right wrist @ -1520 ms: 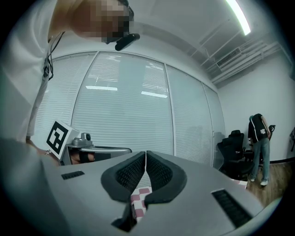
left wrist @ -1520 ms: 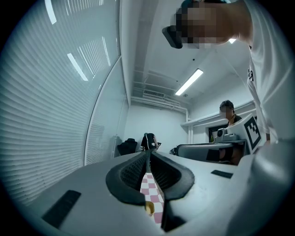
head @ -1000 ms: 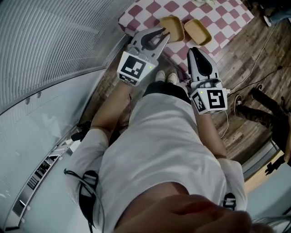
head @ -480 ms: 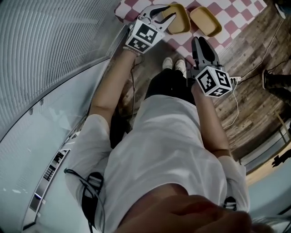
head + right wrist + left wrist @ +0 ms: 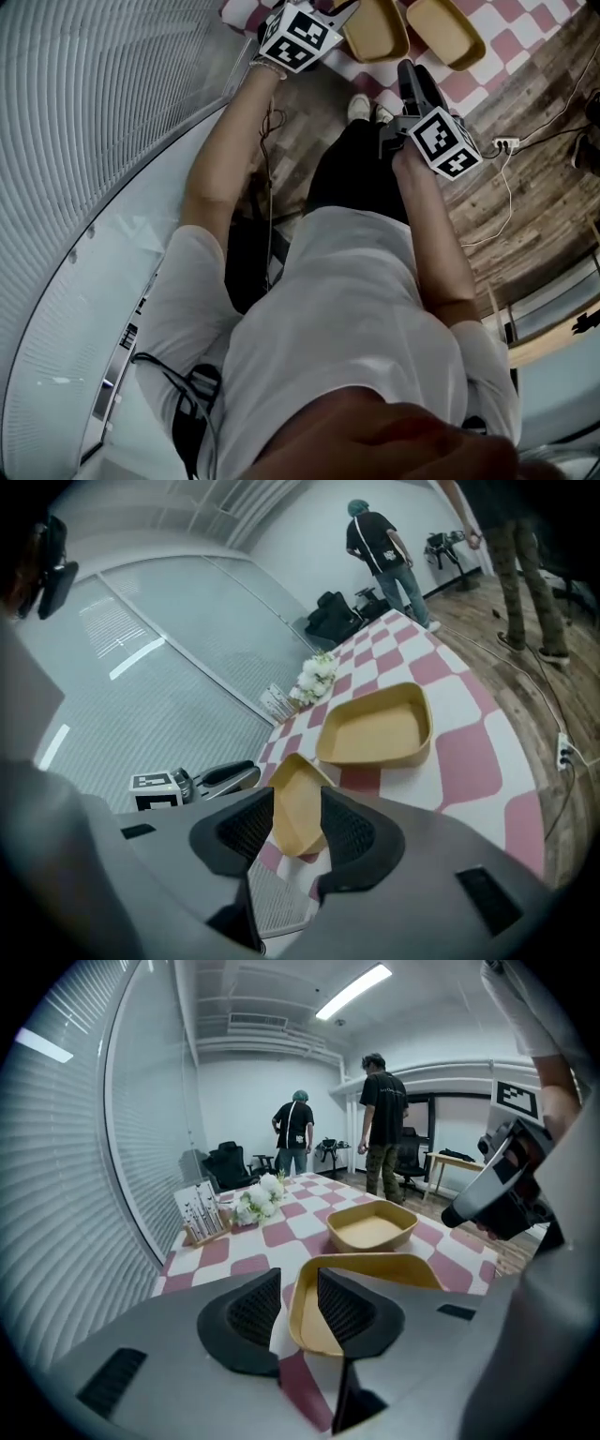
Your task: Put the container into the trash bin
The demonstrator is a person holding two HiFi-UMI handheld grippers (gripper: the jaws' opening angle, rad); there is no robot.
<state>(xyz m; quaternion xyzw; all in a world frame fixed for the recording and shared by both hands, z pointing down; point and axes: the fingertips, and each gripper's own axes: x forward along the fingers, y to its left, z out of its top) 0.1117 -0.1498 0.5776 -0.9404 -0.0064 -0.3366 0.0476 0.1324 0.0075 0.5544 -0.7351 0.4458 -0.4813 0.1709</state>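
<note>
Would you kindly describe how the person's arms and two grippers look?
The left gripper and right gripper are pale grey with black ribbed pads; each carries a white cube with black square markers. Their jaws are opening, pressing nothing. The person wears a white short-sleeved T-shirt; a thin dark cable runs beside the left forearm.

TEXT: none legible | MARKERS: black-and-white square codes, no characters, on left gripper cube (image 5: 298, 37) at top centre and right gripper cube (image 5: 442, 141) at upper right | CARD STAND (image 5: 202, 1211), left of centre: print unreadable
</note>
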